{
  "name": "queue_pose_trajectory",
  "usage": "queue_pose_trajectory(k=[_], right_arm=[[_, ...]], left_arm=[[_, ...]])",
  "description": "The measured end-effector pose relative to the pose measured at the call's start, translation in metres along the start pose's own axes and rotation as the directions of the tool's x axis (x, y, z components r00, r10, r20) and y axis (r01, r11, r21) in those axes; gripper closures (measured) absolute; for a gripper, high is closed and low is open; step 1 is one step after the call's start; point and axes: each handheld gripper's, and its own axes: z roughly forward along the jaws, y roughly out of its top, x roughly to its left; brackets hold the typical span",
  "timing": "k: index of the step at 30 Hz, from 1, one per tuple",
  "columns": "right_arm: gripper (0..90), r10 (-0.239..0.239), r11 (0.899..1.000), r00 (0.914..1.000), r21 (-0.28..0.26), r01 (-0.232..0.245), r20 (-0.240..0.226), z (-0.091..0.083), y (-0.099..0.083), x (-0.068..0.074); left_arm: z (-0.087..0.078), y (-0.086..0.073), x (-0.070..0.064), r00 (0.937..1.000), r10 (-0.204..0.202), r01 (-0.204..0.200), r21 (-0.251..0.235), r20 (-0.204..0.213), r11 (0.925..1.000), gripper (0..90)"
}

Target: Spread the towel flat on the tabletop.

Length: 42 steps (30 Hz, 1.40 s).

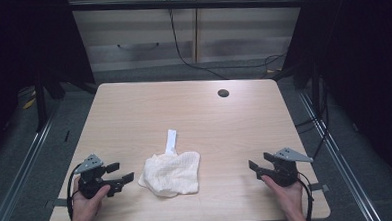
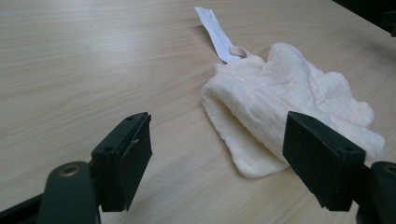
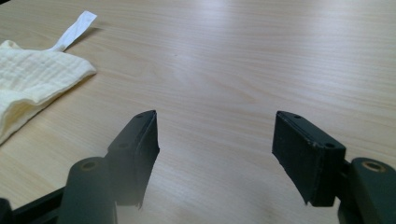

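A pale wood worktop (image 1: 184, 106) with a cable hole (image 1: 223, 93) stands on grey carpet (image 1: 347, 184). The cloth (image 1: 171, 172) lies near the front edge, between left gripper (image 1: 120, 174) and right gripper (image 1: 255, 168), both jaws spread, empty.

Light wood table (image 1: 134, 113) with a round grommet hole (image 1: 223, 93) near the far edge — behind it a pale cabinet (image 1: 145, 32) and black cables (image 1: 192, 60) trailing on grey floor (image 1: 16, 163).
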Motion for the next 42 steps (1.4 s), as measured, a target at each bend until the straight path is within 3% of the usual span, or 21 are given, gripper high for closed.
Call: queue_pose_trajectory(k=[6, 10, 14, 21, 24, 26, 28, 29, 30, 31, 32, 33, 34, 35, 36, 38, 39, 40, 41, 42], right_arm=[[36.9, -0.008, 1.000, 0.9998, 0.016, 0.008, -0.021, 0.002, -0.001, 0.005], [39.1, -0.039, 0.999, 0.9979, 0.036, 0.041, -0.053, 0.006, -0.001, 0.011], [39.4, -0.040, 0.997, 0.9959, 0.060, 0.045, -0.081, 0.009, -0.002, 0.014], [41.6, -0.030, 0.998, 0.9913, 0.050, 0.036, -0.128, 0.003, 0.000, 0.019], [43.8, -0.057, 0.997, 0.9786, 0.047, 0.067, -0.198, 0.002, 0.007, 0.034], [43.9, -0.064, 0.996, 0.9756, 0.049, 0.075, -0.210, 0.003, 0.009, 0.038], [45.6, -0.096, 0.991, 0.9604, 0.070, 0.118, -0.262, 0.012, 0.014, 0.050], [45.6, -0.096, 0.991, 0.9604, 0.070, 0.118, -0.262, 0.012, 0.014, 0.050], [46.3, -0.105, 0.988, 0.9550, 0.078, 0.131, -0.277, 0.016, 0.015, 0.054], [48.5, -0.125, 0.983, 0.9420, 0.093, 0.161, -0.312, 0.024, 0.018, 0.062], [48.5, -0.125, 0.983, 0.9420, 0.093, 0.161, -0.312, 0.024, 0.018, 0.062], [52.1, -0.130, 0.979, 0.9328, 0.102, 0.174, -0.336, 0.028, 0.019, 0.066], [53.8, -0.134, 0.975, 0.9144, 0.112, 0.190, -0.382, 0.036, 0.021, 0.075], [53.8, -0.134, 0.975, 0.9144, 0.112, 0.190, -0.382, 0.036, 0.021, 0.075], [55.8, -0.144, 0.969, 0.9033, 0.128, 0.211, -0.404, 0.044, 0.023, 0.085], [56.6, -0.149, 0.966, 0.8992, 0.132, 0.221, -0.411, 0.047, 0.024, 0.088], [58.3, -0.162, 0.961, 0.8892, 0.135, 0.240, -0.428, 0.054, 0.026, 0.096], [58.3, -0.162, 0.961, 0.8892, 0.135, 0.240, -0.428, 0.054, 0.026, 0.096], [59.5, -0.171, 0.957, 0.8803, 0.137, 0.255, -0.443, 0.061, 0.029, 0.102], [59.5, -0.171, 0.957, 0.8803, 0.137, 0.255, -0.443, 0.061, 0.029, 0.102]], left_arm=[[0.000, 0.001, 0.002, 1.0000, -0.002, 0.002, -0.004, 0.005, 1.0000, 24.4], [0.001, 0.001, 0.003, 0.9999, -0.005, 0.005, -0.003, 0.014, 1.0000, 26.4], [0.000, 0.002, 0.000, 0.9994, 0.008, -0.007, -0.012, 0.033, 0.9999, 28.0], [-0.004, 0.002, -0.007, 0.9984, 0.044, -0.043, -0.013, 0.037, 0.9990, 29.2], [-0.004, 0.003, -0.010, 0.9974, 0.059, -0.059, -0.013, 0.040, 0.9982, 29.6], [-0.001, 0.003, -0.009, 0.9975, 0.060, -0.060, -0.005, 0.038, 0.9982, 29.9], [0.000, 0.003, -0.008, 0.9974, 0.064, -0.064, 0.006, 0.032, 0.9979, 30.3], [0.000, 0.002, -0.007, 0.9974, 0.065, -0.066, 0.008, 0.029, 0.9978, 30.3], [0.000, 0.002, -0.007, 0.9976, 0.063, -0.064, 0.007, 0.027, 0.9979, 30.4], [-0.001, 0.002, -0.006, 0.9979, 0.061, -0.062, 0.007, 0.022, 0.9981, 30.3], [-0.001, 0.002, -0.006, 0.9981, 0.059, -0.059, 0.003, 0.016, 0.9982, 30.3], [-0.002, 0.002, -0.006, 0.9985, 0.053, -0.053, -0.003, 0.014, 0.9986, 30.2], [-0.002, 0.002, -0.006, 0.9985, 0.053, -0.053, -0.003, 0.012, 0.9986, 29.8], [-0.003, 0.002, -0.006, 0.9987, 0.049, -0.049, -0.006, 0.012, 0.9988, 29.8], [-0.003, 0.002, -0.005, 0.9989, 0.045, -0.045, -0.008, 0.010, 0.9989, 29.9], [-0.003, 0.002, -0.005, 0.9988, 0.046, -0.046, -0.007, 0.012, 0.9989, 30.2], [-0.002, 0.002, -0.005, 0.9990, 0.044, -0.044, -0.008, 0.011, 0.9990, 31.1], [-0.002, 0.002, -0.005, 0.9988, 0.048, -0.048, 0.001, 0.012, 0.9988, 31.1], [0.000, 0.002, -0.005, 0.9986, 0.050, -0.050, 0.003, 0.016, 0.9988, 32.1], [0.000, 0.002, -0.005, 0.9984, 0.053, -0.054, 0.009, 0.018, 0.9985, 32.1]])
